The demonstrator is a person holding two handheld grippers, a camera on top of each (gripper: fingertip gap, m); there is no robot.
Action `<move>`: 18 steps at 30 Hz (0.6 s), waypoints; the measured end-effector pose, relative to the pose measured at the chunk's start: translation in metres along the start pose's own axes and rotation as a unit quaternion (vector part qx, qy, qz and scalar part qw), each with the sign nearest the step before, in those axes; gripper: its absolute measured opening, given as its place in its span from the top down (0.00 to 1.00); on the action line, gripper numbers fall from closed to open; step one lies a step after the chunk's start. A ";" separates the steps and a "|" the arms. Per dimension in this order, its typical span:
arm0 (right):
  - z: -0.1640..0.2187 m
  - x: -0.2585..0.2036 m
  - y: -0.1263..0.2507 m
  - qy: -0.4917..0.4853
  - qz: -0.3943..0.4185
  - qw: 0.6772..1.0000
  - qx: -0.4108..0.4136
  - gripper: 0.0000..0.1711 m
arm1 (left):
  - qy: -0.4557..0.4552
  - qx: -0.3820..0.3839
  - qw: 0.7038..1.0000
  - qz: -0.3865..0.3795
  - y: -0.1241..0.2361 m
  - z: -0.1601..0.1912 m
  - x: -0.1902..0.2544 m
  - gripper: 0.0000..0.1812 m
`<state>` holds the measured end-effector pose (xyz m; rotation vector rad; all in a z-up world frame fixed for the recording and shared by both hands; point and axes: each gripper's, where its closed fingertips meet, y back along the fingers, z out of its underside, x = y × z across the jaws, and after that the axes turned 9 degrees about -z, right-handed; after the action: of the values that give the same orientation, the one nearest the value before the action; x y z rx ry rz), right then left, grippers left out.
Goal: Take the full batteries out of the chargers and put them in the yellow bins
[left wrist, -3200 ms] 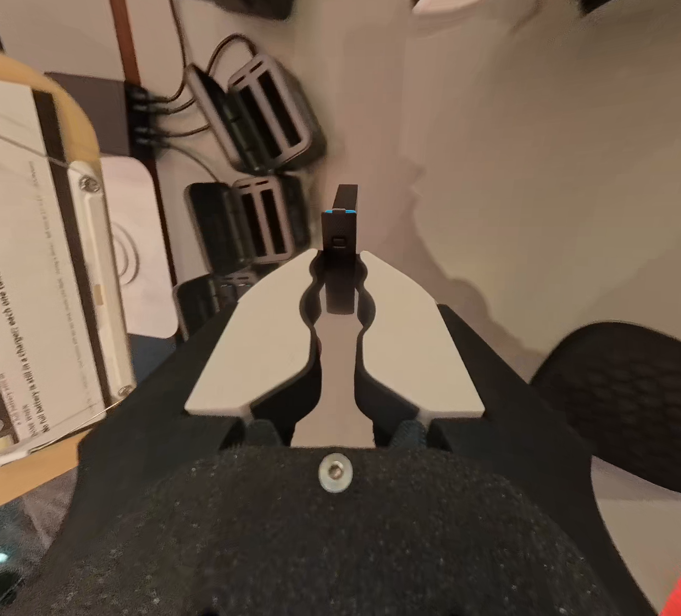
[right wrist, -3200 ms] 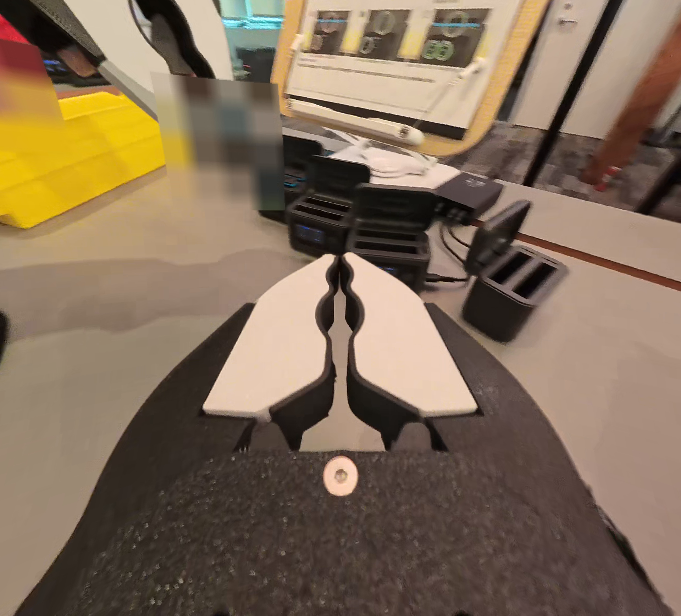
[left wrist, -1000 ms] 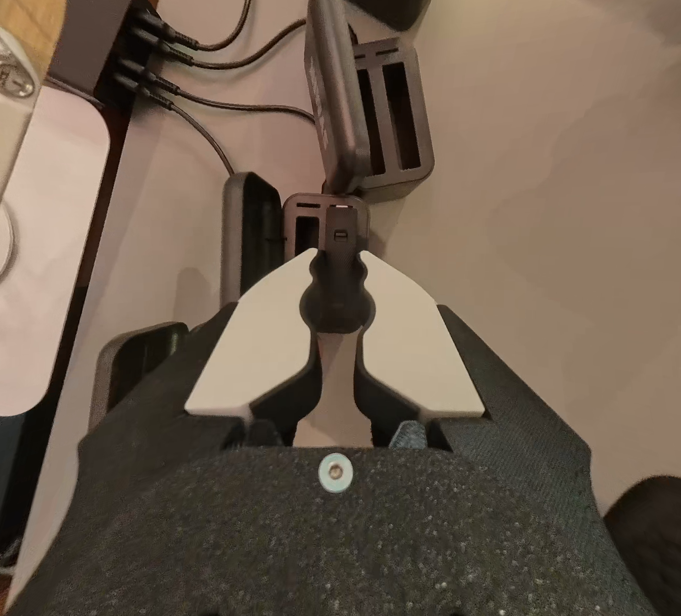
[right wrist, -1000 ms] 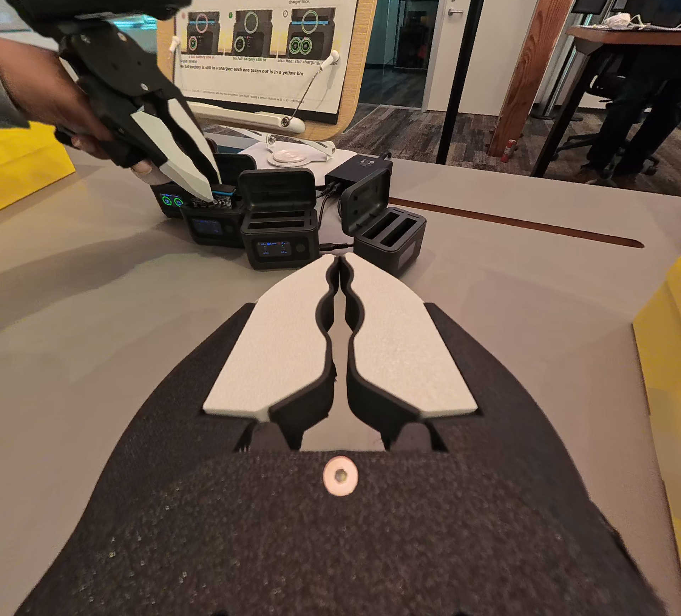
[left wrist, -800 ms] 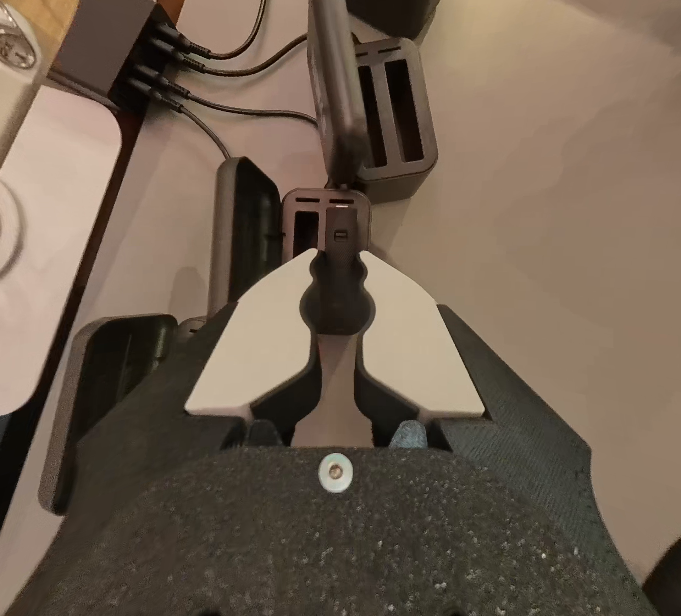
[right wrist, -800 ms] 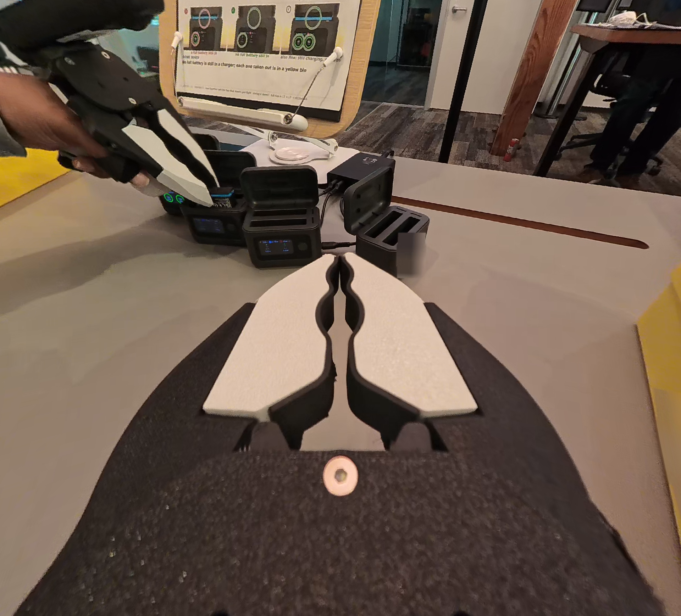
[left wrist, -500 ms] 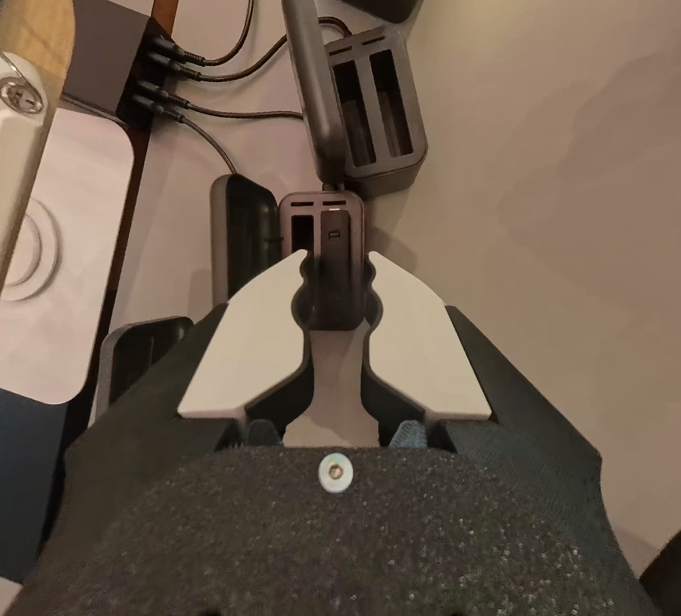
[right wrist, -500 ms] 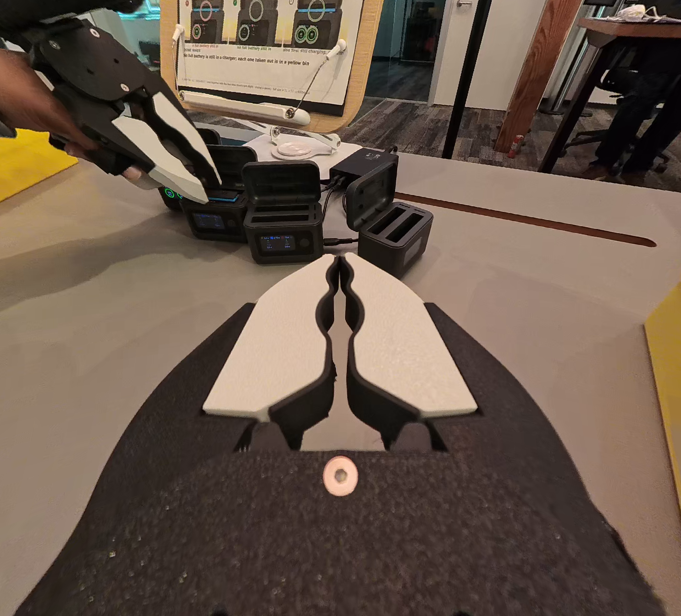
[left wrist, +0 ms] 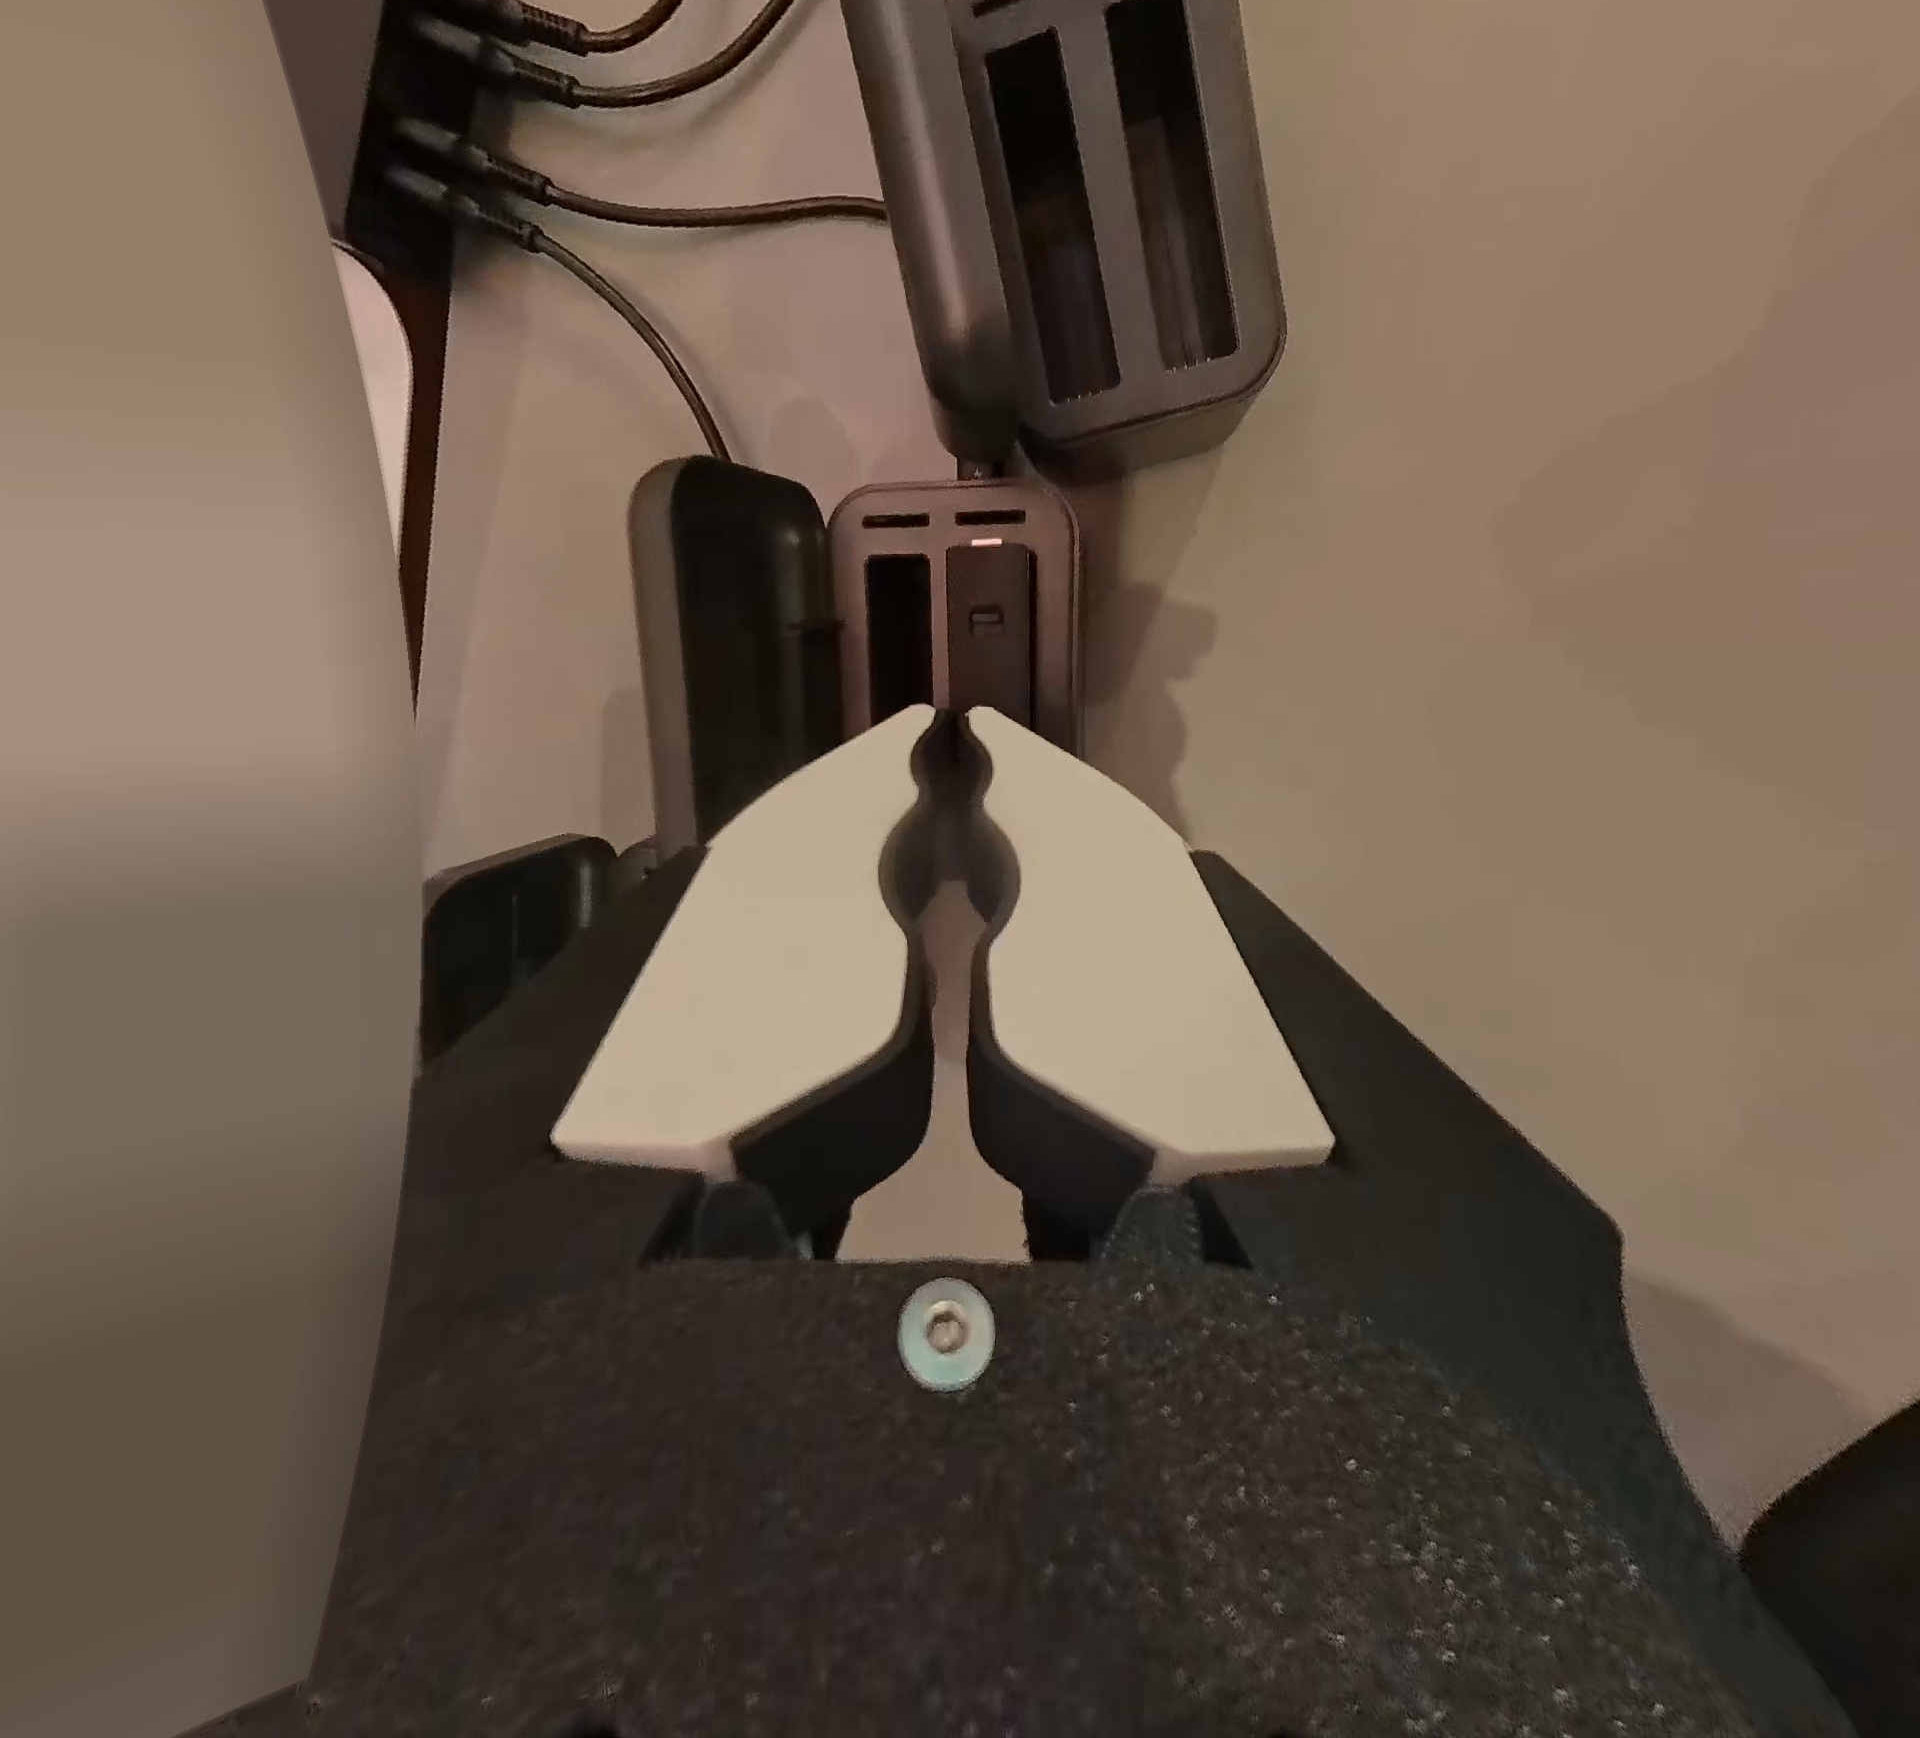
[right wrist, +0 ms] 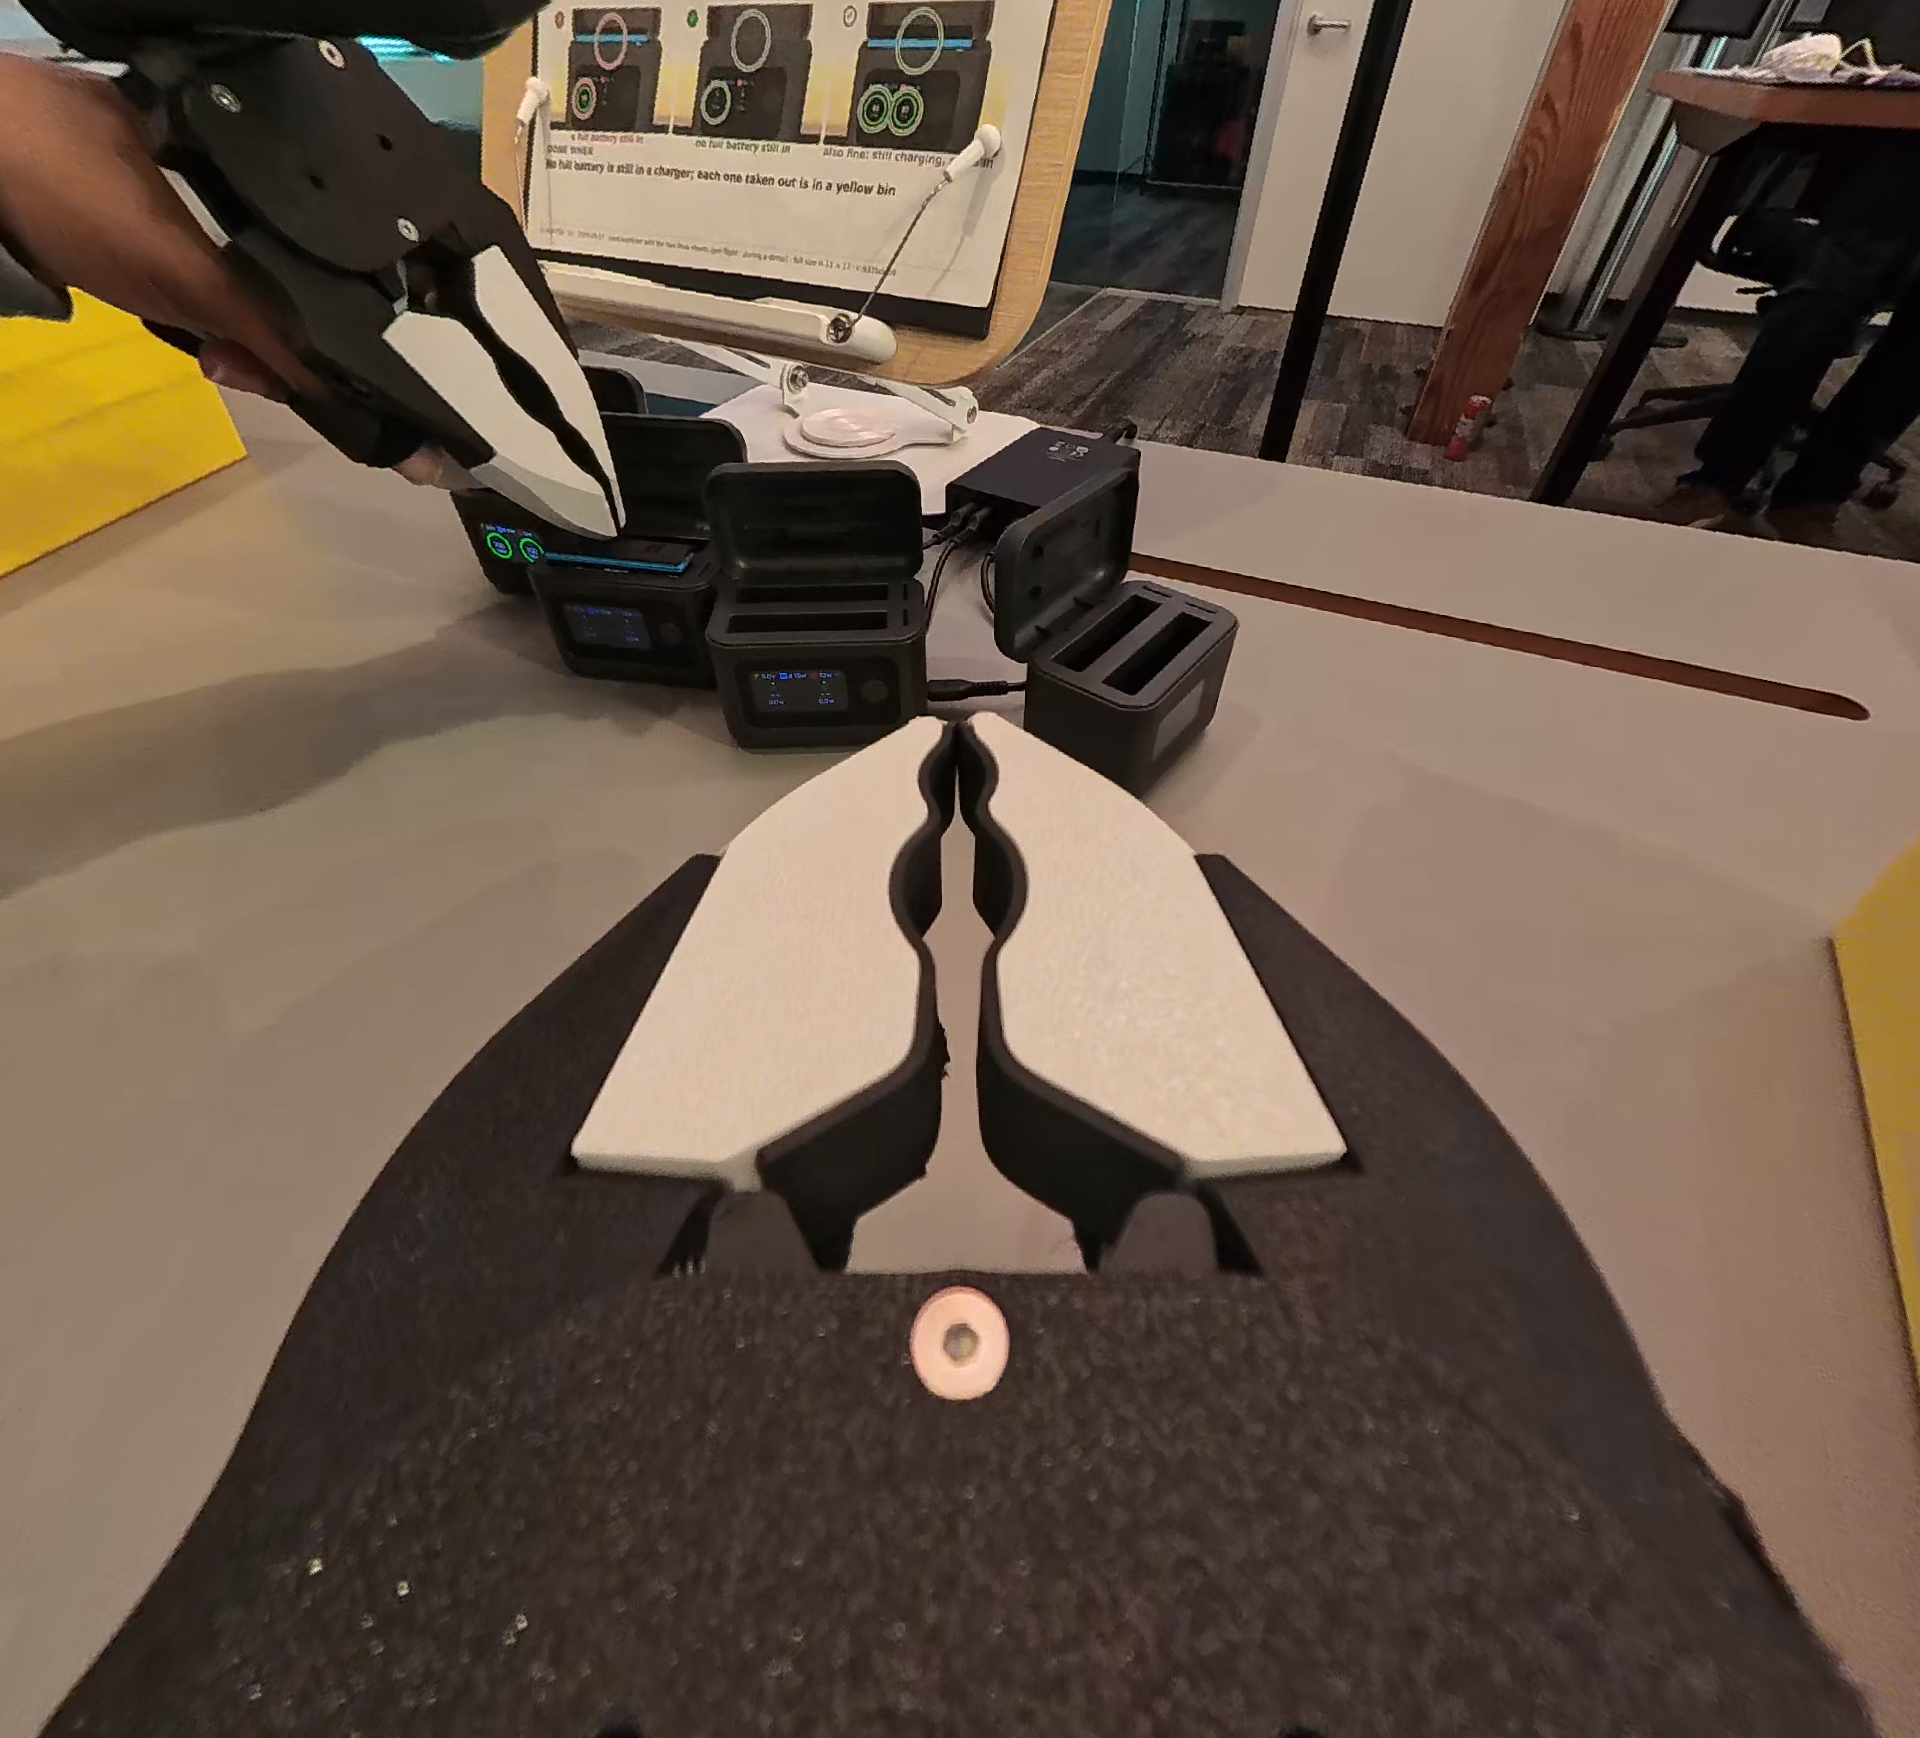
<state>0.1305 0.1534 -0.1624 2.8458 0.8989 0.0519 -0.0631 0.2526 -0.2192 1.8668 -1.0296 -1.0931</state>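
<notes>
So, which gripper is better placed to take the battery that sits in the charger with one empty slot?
Left. The left gripper has its tips right above the battery, though it is shut and must open first. The right gripper, also shut, hangs over the table, short of the chargers.

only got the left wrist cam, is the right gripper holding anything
Observer: No. The right gripper is shut and empty, over the bare grey table, short of the chargers.
Operator: does the charger under my tips have a lit screen
Observer: Yes. The black box-shaped charger below the left gripper shows a small blue-lit front screen.
Operator: where's the nearest bin
Observer: A yellow plastic bin stands on the table just behind the hand holding the left gripper.
</notes>
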 end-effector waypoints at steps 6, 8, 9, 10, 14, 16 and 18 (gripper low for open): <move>0.001 -0.002 -0.002 0.001 -0.003 1.000 -0.003 1.00 | -0.073 -0.047 0.995 -0.049 -0.001 0.002 0.001 1.00; 0.001 -0.002 -0.002 0.002 -0.004 1.000 -0.004 1.00 | -0.091 -0.055 0.992 -0.063 -0.001 0.002 0.001 1.00; 0.001 -0.002 -0.002 0.002 -0.004 1.000 -0.004 1.00 | -0.094 -0.055 0.992 -0.064 -0.001 0.002 0.000 1.00; 0.001 -0.002 -0.002 0.002 -0.004 1.000 -0.004 1.00 | -0.091 -0.054 0.992 -0.064 -0.001 0.002 0.000 1.00; 0.002 -0.003 -0.002 0.004 -0.003 1.000 -0.004 1.00 | -0.075 -0.044 0.994 -0.063 -0.001 0.001 0.000 1.00; 0.002 -0.002 -0.002 0.005 -0.001 1.000 -0.006 1.00 | -0.077 -0.029 0.994 -0.077 -0.001 0.000 -0.001 1.00; 0.001 -0.001 -0.001 0.006 0.002 1.000 -0.004 1.00 | -0.064 0.012 0.992 -0.107 0.004 -0.004 -0.007 1.00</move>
<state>0.1291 0.1534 -0.1639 2.8422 0.8947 0.0743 -0.0624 0.2577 -0.2122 1.9831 -0.9315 -1.3442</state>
